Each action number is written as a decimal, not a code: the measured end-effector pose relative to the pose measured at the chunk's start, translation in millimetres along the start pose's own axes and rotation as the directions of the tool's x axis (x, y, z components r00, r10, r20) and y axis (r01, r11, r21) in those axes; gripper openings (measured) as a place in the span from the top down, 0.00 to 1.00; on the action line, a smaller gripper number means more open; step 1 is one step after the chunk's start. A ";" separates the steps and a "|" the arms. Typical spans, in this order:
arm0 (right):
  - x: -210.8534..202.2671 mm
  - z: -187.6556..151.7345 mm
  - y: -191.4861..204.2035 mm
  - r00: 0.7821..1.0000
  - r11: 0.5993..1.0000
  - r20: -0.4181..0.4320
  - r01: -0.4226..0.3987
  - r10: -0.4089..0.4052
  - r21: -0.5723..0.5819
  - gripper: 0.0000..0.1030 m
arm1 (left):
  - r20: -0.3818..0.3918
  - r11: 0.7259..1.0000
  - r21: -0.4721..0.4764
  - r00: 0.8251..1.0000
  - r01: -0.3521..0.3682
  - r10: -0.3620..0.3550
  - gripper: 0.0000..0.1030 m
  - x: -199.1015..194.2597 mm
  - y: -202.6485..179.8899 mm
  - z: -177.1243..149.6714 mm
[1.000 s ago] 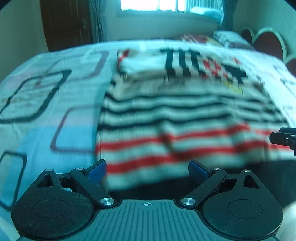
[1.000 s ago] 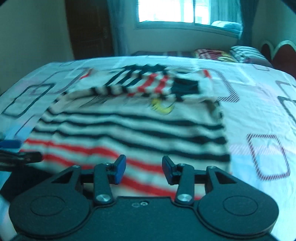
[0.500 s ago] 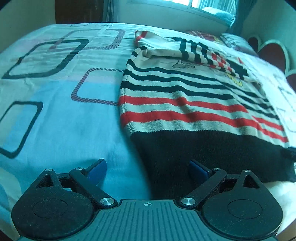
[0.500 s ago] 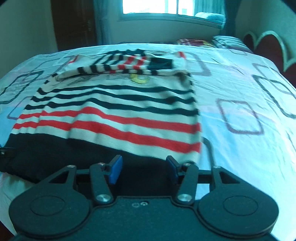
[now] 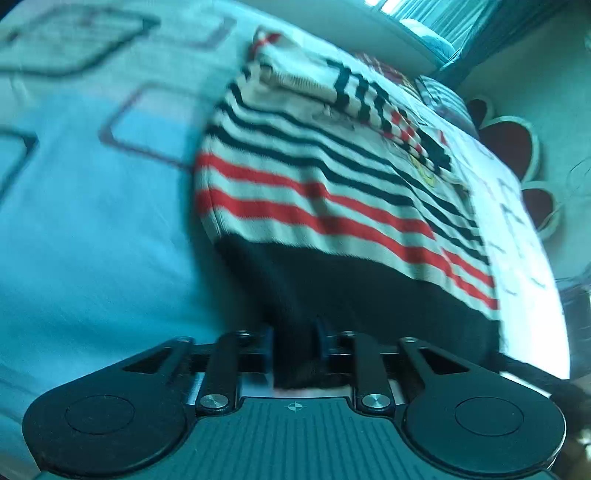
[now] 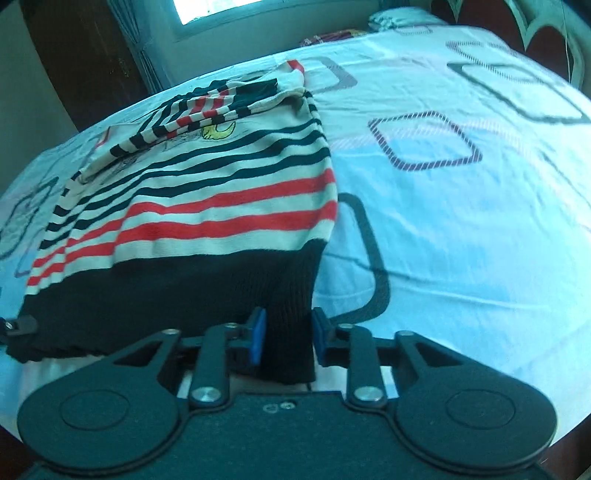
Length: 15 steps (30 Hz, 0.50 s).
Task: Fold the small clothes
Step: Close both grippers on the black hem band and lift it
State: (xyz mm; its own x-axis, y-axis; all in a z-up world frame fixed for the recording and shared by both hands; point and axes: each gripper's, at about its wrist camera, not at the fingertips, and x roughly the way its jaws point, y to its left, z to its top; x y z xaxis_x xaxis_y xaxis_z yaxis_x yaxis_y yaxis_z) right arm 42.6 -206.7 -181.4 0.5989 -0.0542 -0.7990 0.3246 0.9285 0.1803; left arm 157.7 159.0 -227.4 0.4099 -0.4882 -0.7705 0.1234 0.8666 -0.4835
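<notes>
A small striped sweater (image 5: 317, 192) with black, red and cream bands and a black hem lies on the bed, its sleeves folded across the chest. My left gripper (image 5: 294, 343) is shut on the hem's near left corner. In the right wrist view the same sweater (image 6: 207, 199) spreads away from me, and my right gripper (image 6: 288, 332) is shut on the hem's near right corner. The hem is lifted slightly at both corners. The left gripper's tip (image 6: 18, 326) shows at the left edge of the right wrist view.
The bed sheet (image 6: 461, 221) is light blue with dark square outlines. Pillows (image 6: 399, 16) and a curved headboard (image 5: 517, 147) lie at the far end. A window (image 6: 210, 9) and a dark door (image 6: 85, 55) are behind the bed.
Both grippers have moved down onto the black hem and closed on its two near corners. The hem has started to lift and the views have tilted.
</notes>
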 end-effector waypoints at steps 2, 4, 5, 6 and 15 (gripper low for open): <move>1.2 1.4 -1.0 1.000 0.999 -0.015 -0.025 0.025 0.027 0.76 | -0.006 1.000 -0.014 1.000 0.026 -0.026 0.81 4.4 0.4 -1.6; 3.8 2.0 0.8 0.998 0.997 -0.027 -0.061 0.063 0.037 0.88 | -0.003 0.999 -0.004 1.000 0.031 -0.031 0.89 7.6 -1.7 -0.6; 3.7 2.8 2.0 0.997 0.996 -0.024 -0.075 0.076 0.038 0.89 | 0.001 0.999 -0.009 0.999 0.040 -0.040 0.89 7.8 -2.5 1.2; 1.4 4.1 2.9 0.996 0.996 -0.008 -0.085 0.085 0.041 0.90 | 0.022 0.999 -0.006 0.999 0.047 -0.047 0.89 4.8 -4.1 3.5; -23.1 77.1 13.4 0.952 0.978 0.246 -0.202 0.184 0.049 0.90 | 0.281 0.986 0.163 0.956 0.037 -0.082 0.89 -16.8 -47.9 84.8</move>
State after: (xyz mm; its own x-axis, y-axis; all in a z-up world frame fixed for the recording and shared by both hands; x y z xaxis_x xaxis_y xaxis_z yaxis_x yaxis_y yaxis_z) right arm 89.6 -221.3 -116.3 0.8097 0.0287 -0.5861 0.2326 0.9013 0.3654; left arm 221.6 134.5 -156.1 0.6360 -0.5091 -0.5799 0.2842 0.8532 -0.4374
